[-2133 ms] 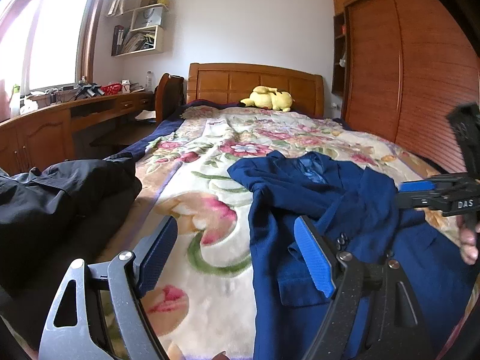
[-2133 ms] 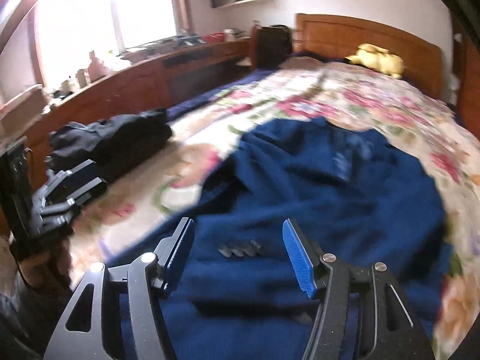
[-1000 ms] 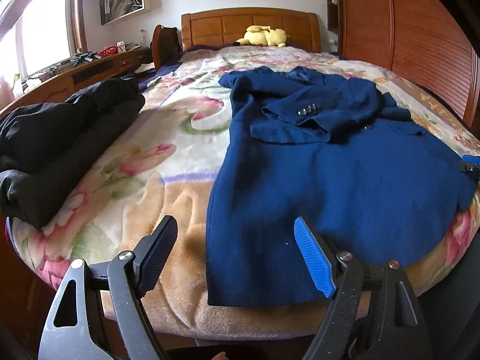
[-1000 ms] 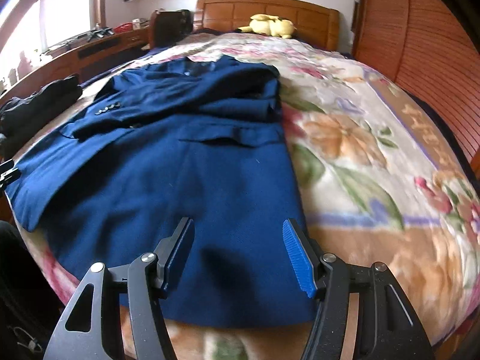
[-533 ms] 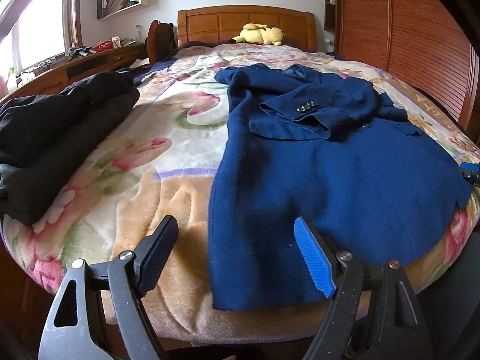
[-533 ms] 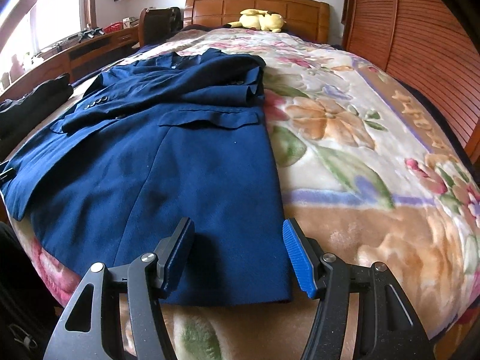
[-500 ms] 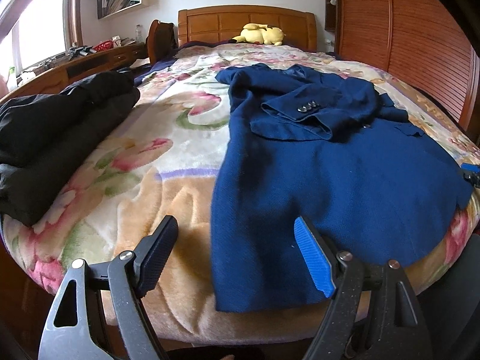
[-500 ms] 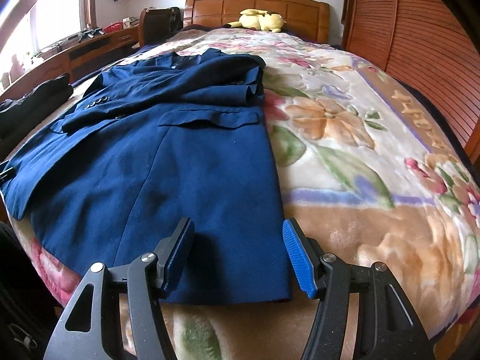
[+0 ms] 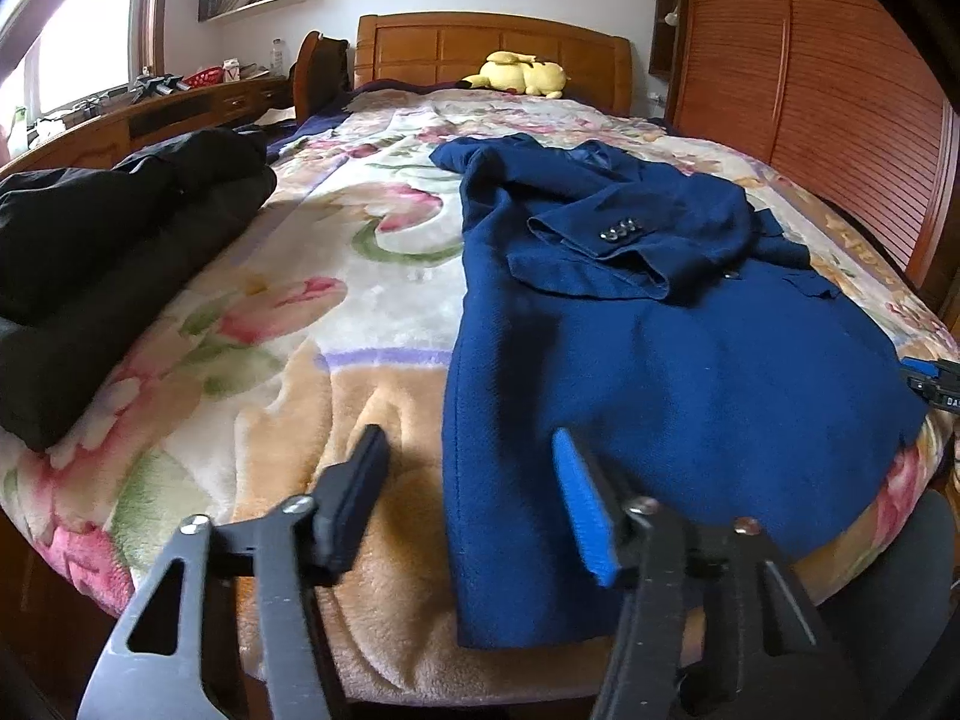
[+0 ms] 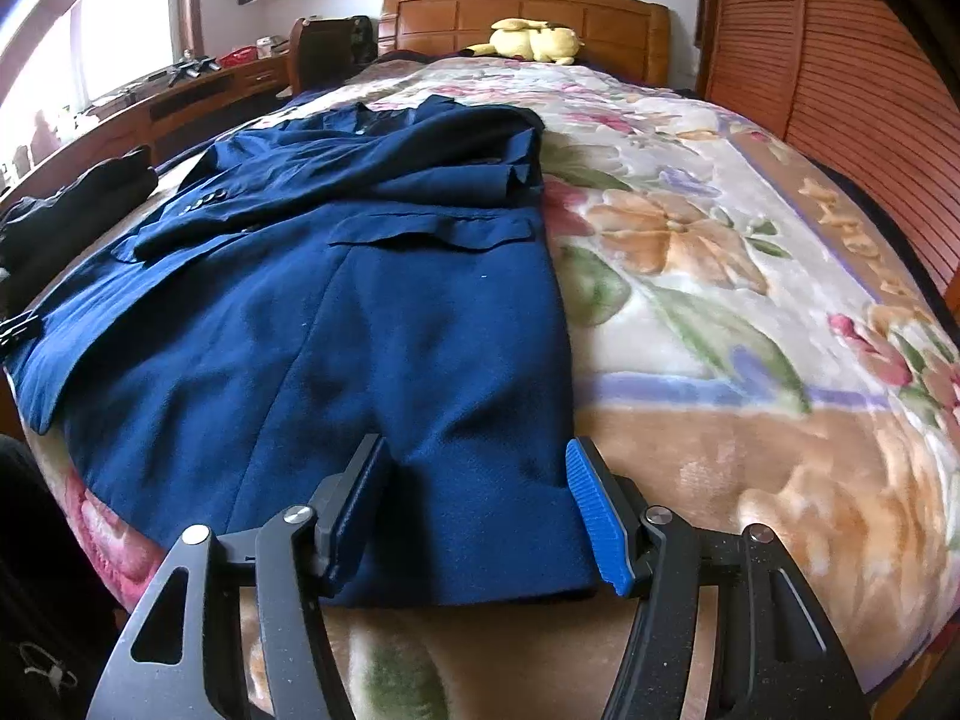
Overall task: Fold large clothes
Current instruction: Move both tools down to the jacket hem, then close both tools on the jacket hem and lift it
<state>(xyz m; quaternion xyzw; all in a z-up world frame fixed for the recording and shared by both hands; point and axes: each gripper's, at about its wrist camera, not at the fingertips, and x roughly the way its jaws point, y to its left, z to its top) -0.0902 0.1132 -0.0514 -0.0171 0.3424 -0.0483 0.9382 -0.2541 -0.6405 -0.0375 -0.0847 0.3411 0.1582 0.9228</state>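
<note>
A navy blue suit jacket (image 9: 660, 360) lies flat on the floral blanket (image 9: 336, 300) of the bed, collar toward the headboard, hem at the foot edge, one sleeve folded across its front. My left gripper (image 9: 468, 504) is open and empty, low over the jacket's bottom left hem corner. My right gripper (image 10: 474, 510) is open and empty, its jaws either side of the bottom right hem corner of the jacket (image 10: 360, 330). The right gripper's tip shows at the right edge of the left wrist view (image 9: 936, 381).
A pile of black clothes (image 9: 102, 264) lies on the bed's left side. A yellow plush toy (image 9: 522, 75) sits by the wooden headboard (image 9: 492, 54). A wooden wardrobe (image 9: 810, 90) stands to the right, and a desk (image 9: 150, 114) under the window to the left.
Both grippers have pulled back from over the jacket to the foot of the bed and lowered toward the hem corners. The jacket now lies spread flat.
</note>
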